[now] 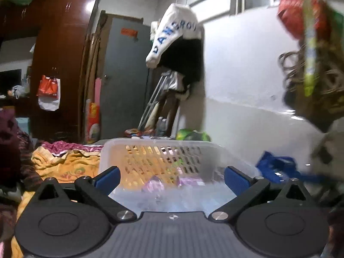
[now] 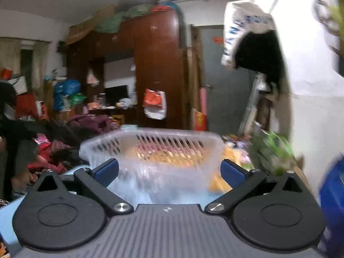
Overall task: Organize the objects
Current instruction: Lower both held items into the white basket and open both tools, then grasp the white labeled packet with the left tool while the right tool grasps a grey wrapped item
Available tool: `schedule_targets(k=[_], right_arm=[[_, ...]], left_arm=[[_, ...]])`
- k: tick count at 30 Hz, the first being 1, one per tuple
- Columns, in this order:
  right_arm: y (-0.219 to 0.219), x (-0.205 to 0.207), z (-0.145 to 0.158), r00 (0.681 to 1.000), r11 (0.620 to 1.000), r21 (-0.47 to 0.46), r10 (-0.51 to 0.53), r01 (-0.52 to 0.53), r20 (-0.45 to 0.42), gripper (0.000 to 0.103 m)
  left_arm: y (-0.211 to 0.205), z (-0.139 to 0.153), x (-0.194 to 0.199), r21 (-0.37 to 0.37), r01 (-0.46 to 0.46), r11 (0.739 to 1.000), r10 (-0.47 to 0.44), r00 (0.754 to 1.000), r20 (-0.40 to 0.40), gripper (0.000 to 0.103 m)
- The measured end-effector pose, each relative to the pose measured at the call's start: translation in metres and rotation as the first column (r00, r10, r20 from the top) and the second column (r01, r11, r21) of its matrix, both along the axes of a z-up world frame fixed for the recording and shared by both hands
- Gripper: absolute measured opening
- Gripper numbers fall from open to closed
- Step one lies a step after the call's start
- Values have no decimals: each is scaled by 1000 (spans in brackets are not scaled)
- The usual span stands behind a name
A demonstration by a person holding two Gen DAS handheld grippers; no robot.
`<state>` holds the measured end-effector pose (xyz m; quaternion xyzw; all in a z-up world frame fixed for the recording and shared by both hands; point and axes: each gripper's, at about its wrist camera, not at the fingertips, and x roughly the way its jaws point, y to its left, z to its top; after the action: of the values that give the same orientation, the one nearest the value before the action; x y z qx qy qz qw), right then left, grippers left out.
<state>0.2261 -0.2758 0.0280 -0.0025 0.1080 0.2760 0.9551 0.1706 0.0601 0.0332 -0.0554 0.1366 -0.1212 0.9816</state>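
Both hand-held grippers, left and right, gape wide, holding nothing. The basket sits on the bed straight ahead of both, left looks nearer.

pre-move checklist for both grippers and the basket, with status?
1. Left gripper open, nothing held: ok.
2. Right gripper open, nothing held: ok.
3. Basket ahead of both grippers, upright: ok.
4. Basket contents identifiable: cannot tell, pinkish items inside are blurred.
5. Views sharp enough to aim: not ok, the right view is motion-blurred.
6. Blue bag apart from basket: cannot tell.
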Motion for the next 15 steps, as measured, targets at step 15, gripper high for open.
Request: schedule_targets(k=[15], right_arm=[[-13, -50, -73, 988, 996, -55, 63, -72, -140, 79]], left_arm=[[30, -76, -57, -101, -73, 992, 60, 990, -124, 85]])
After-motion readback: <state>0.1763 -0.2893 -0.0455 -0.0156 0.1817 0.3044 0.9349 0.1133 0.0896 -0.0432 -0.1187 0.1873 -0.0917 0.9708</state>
